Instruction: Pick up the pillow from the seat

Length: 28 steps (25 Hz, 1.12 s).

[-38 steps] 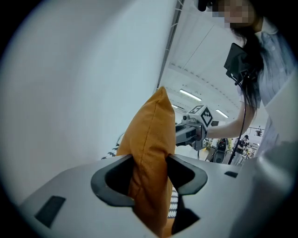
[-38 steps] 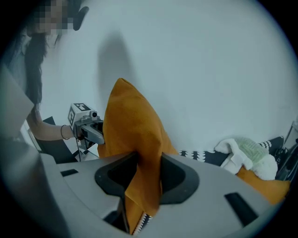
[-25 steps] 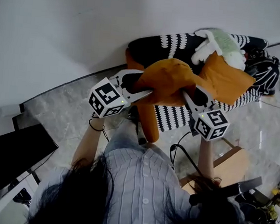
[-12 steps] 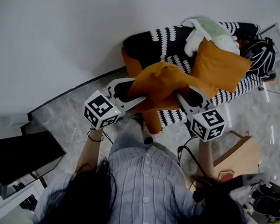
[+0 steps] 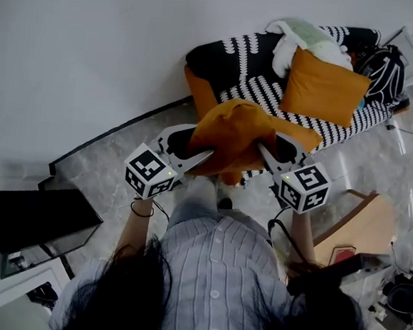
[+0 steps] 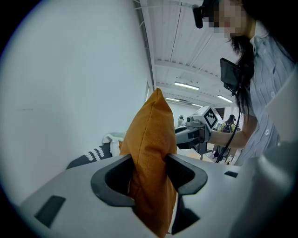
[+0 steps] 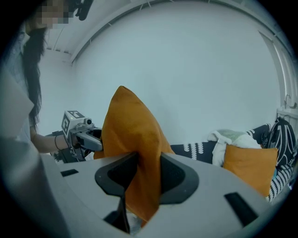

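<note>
Pillow (image 5: 234,131): orange, plump, finely woven cloth, seamed edges; bunched and creased where it is pinched.
Place: in the air between both grippers, off the seat (image 5: 245,56).
Left gripper (image 5: 202,153): jaws clamped on the pillow's left edge.
Right gripper (image 5: 267,150): jaws clamped on its right edge.
Seat: black cover, white dash pattern; second pillow (image 5: 322,88) and pale towel (image 5: 304,38) lie on it.

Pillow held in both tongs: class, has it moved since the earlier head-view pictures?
Yes. The held pillow has drawn away from the striped seat, toward the person.
</note>
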Motion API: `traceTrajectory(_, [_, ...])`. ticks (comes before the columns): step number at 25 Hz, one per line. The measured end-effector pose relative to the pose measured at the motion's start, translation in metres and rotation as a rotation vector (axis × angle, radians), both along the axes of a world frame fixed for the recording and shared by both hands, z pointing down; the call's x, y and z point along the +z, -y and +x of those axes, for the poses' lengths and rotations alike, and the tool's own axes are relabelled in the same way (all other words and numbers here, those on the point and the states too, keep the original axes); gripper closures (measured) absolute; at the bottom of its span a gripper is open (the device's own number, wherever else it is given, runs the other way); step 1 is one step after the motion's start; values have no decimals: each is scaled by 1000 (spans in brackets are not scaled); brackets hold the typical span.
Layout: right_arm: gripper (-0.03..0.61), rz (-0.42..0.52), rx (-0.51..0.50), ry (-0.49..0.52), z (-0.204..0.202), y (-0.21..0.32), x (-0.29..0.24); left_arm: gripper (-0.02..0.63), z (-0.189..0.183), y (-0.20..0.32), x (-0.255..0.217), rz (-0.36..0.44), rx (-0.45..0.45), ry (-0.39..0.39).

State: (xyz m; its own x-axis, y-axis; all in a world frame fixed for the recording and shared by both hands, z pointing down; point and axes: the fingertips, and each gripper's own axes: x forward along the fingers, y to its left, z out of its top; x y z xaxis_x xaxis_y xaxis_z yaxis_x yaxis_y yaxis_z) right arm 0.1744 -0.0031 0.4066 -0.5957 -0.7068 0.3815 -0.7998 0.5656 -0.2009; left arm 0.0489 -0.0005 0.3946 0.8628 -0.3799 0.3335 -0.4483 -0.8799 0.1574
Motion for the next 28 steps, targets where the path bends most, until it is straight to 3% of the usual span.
traceTrajectory(7, [431,28,-32,-2,-1,-44,-8,379,0,-52,-6,3,-57,-9])
traceTrajectory(16, [433,77,-63,8,-22,-67,-28,379,-20,-81,-26,17,-109,-10])
traceTrajectory(28, [433,148,-24,-13,-67,-89,-55,379,-64,-102,-48,46,-86,-51])
